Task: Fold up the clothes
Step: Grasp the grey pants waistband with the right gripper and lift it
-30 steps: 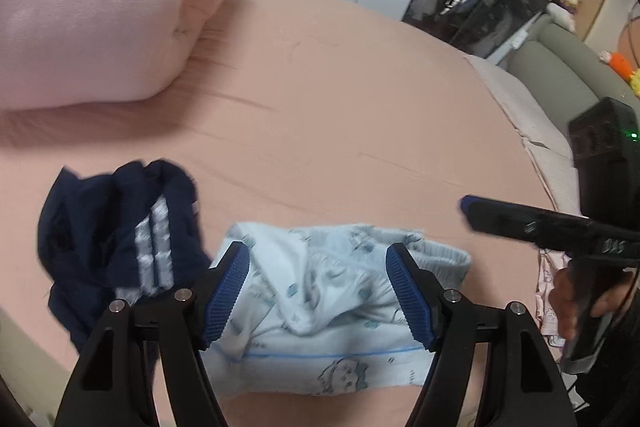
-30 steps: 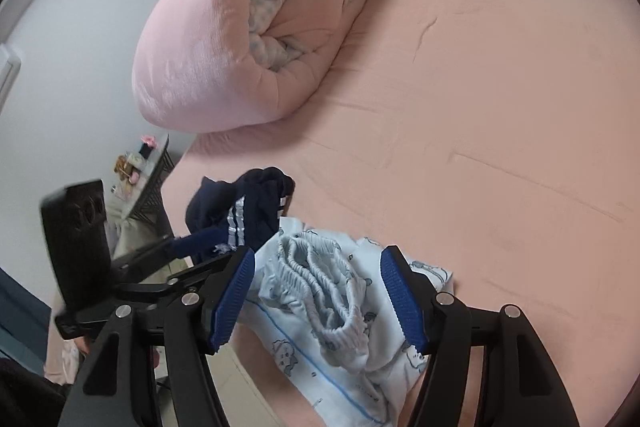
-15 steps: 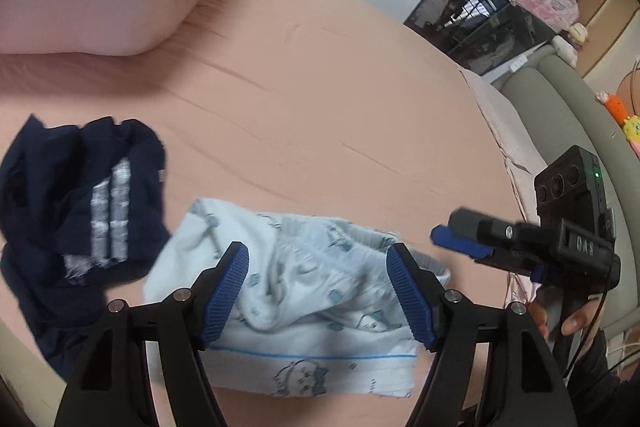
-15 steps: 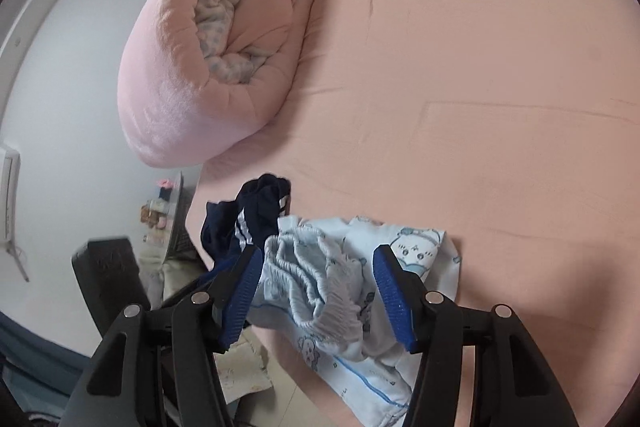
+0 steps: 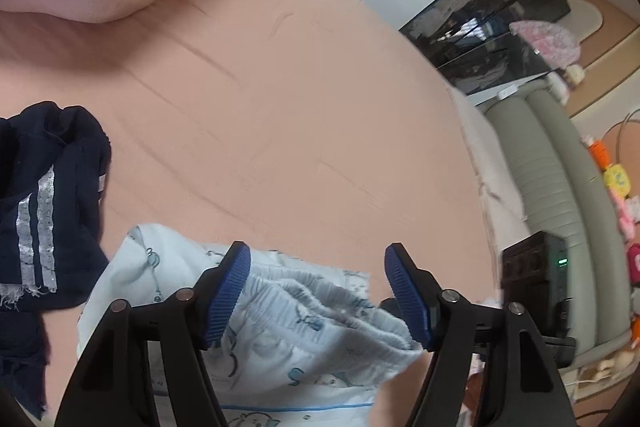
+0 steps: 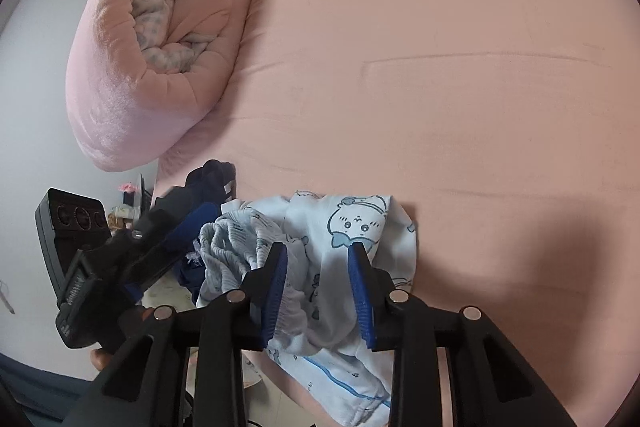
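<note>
Pale-blue printed shorts (image 6: 352, 227) lie crumpled at the near edge of the pink bed (image 6: 460, 67), their ribbed waistband bunched up. Both tools hover over them with fingers spread: the left tool (image 5: 318, 291) wide above the waistband, the right tool (image 6: 318, 291) narrower, gripping nothing. Just beside them lies a navy striped garment (image 5: 44, 211); further back, a rolled pink duvet (image 6: 132, 67).
</note>
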{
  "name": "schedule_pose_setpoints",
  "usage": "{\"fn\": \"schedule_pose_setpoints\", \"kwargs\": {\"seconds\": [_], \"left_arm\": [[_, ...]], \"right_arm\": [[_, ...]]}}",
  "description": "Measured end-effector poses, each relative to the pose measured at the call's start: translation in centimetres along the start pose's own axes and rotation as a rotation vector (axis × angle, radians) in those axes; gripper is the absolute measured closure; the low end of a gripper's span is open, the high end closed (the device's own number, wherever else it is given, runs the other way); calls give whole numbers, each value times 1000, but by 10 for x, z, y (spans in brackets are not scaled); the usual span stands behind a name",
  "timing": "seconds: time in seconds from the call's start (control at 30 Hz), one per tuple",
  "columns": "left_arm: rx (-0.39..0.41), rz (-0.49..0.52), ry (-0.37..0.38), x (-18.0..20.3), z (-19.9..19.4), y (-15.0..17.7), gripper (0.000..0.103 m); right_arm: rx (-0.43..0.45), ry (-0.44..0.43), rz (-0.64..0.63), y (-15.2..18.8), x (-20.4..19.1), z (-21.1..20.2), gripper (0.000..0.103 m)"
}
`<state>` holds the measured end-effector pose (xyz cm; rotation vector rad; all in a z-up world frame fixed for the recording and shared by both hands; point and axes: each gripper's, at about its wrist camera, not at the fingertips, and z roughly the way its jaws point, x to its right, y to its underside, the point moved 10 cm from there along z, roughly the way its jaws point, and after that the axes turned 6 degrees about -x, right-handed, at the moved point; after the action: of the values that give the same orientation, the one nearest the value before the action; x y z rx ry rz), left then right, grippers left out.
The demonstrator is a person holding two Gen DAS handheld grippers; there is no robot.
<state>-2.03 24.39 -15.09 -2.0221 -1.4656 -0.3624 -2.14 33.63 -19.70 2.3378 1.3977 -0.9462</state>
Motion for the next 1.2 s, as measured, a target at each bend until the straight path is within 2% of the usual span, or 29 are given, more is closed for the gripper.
{"fn": "schedule_pose_setpoints", "kwargs": {"seconds": [0.03, 0.1, 0.27, 0.47, 0.6, 0.8, 1.0, 1.1, 1.2], "left_arm": [[-6, 7, -19, 0, 2, 2, 47], [-10, 29, -35, 2, 5, 8, 50], [-30, 74, -52, 6, -3, 24, 50], [-70, 88, -20, 2, -13, 50, 50], [-85, 109, -65, -9, -18, 67, 50], [-116, 112, -129, -22, -23, 87, 50], [-28, 180, -222, -12, -58, 78, 50], [32, 233, -225, 0, -71, 61, 50], [46, 241, -214, 6, -64, 42, 50]], "right_arm": [[-3, -4, 4, 0, -1, 2, 73], [-5, 10, -12, 1, -5, 3, 73], [-54, 7, -73, 16, -22, 8, 73], [-117, 56, -172, 41, -32, 17, 72], [-160, 72, -228, 64, -33, 23, 72], [-219, 142, -295, 87, -24, 39, 71], [-209, 174, -316, 91, -21, 36, 69], [-215, 188, -312, 95, -17, 37, 68], [-216, 190, -306, 97, -16, 39, 68]]}}
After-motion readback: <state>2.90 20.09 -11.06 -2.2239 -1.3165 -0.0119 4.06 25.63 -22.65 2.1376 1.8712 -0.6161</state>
